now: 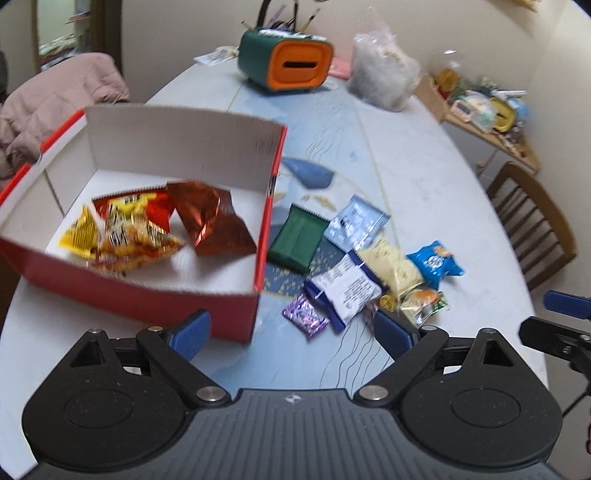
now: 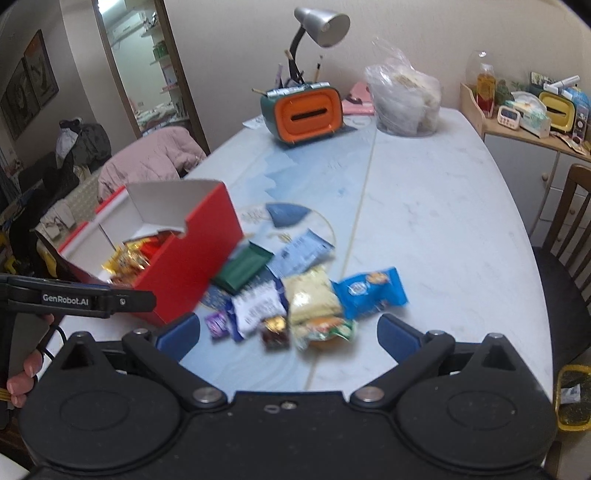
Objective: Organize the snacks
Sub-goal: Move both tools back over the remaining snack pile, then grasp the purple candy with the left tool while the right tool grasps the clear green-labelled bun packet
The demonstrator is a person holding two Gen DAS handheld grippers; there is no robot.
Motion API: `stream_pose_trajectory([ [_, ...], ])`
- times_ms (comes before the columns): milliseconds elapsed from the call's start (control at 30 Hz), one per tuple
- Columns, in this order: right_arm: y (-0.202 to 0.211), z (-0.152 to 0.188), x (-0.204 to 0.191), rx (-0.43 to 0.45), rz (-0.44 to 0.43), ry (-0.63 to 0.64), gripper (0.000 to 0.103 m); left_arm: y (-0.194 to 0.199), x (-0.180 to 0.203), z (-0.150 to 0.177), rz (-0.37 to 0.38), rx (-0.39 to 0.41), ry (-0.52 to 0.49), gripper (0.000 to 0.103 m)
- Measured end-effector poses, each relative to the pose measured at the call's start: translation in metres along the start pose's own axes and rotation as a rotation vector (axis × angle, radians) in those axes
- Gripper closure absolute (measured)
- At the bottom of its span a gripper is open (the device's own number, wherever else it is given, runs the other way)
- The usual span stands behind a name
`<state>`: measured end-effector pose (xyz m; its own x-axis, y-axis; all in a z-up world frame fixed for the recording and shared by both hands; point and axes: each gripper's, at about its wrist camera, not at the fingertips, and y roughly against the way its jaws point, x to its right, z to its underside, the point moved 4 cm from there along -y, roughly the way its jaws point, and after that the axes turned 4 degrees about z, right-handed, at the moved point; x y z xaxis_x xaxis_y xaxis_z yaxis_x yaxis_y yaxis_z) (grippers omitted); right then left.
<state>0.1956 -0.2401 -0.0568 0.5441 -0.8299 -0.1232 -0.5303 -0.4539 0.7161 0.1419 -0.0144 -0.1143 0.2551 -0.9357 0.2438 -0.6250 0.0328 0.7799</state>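
A red cardboard box (image 1: 155, 295) with a white inside stands on the left of the table and also shows in the right wrist view (image 2: 192, 254). It holds a yellow snack bag (image 1: 122, 236) and a shiny brown-red packet (image 1: 210, 218). To its right lie loose snacks: a green pack (image 1: 295, 236), a silver-blue pack (image 1: 356, 221), a white-and-blue pack (image 1: 343, 291), a purple candy (image 1: 306, 316), a pale yellow bag (image 1: 391, 266) and a blue bag (image 1: 436, 262). My left gripper (image 1: 291, 332) is open and empty above the box's near right corner. My right gripper (image 2: 288, 336) is open and empty over the snack pile (image 2: 310, 299).
A green and orange holder (image 1: 291, 62) and a clear plastic bag (image 1: 384, 74) stand at the table's far end. A desk lamp (image 2: 321, 26) rises behind the holder. A pink jacket (image 1: 55, 107) hangs on a chair at left. A wooden chair (image 1: 532, 218) is at right.
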Motion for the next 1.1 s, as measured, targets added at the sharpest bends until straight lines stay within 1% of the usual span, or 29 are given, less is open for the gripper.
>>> stream_pose_trajectory([
  [200,-0.012,0.008,0.027,-0.036,-0.019,0.004,0.001,-0.021,0.013,0.013,-0.092,0.002,0.031,0.008],
  [433,-0.028,0.015,0.045,-0.081,-0.056,0.017,0.001,-0.047,0.02,0.025,-0.162,-0.022,0.095,0.008],
  [500,-0.034,0.016,0.048,-0.093,-0.068,0.022,0.001,-0.052,0.021,0.028,-0.182,-0.02,0.113,0.012],
  [667,-0.048,0.019,0.053,-0.119,-0.088,0.043,0.002,-0.067,0.025,0.028,-0.214,-0.033,0.158,0.033],
  [767,-0.061,0.02,0.055,-0.138,-0.089,0.063,0.004,-0.076,0.026,0.028,-0.225,-0.044,0.179,0.036],
  [833,-0.071,0.02,0.055,-0.156,-0.091,0.078,0.006,-0.079,0.027,0.026,-0.229,-0.044,0.186,0.04],
  [867,-0.075,0.021,0.055,-0.161,-0.095,0.084,0.007,-0.08,0.028,0.025,-0.231,-0.04,0.187,0.04],
  [900,-0.079,0.02,0.054,-0.166,-0.097,0.089,0.009,-0.08,0.028,0.024,-0.235,-0.036,0.192,0.041],
  [967,-0.087,0.018,0.052,-0.172,-0.106,0.096,0.012,-0.082,0.026,0.023,-0.237,-0.035,0.211,0.045],
  [1100,-0.1,0.012,0.047,-0.176,-0.125,0.112,0.013,-0.087,0.021,0.022,-0.245,-0.05,0.237,0.049],
])
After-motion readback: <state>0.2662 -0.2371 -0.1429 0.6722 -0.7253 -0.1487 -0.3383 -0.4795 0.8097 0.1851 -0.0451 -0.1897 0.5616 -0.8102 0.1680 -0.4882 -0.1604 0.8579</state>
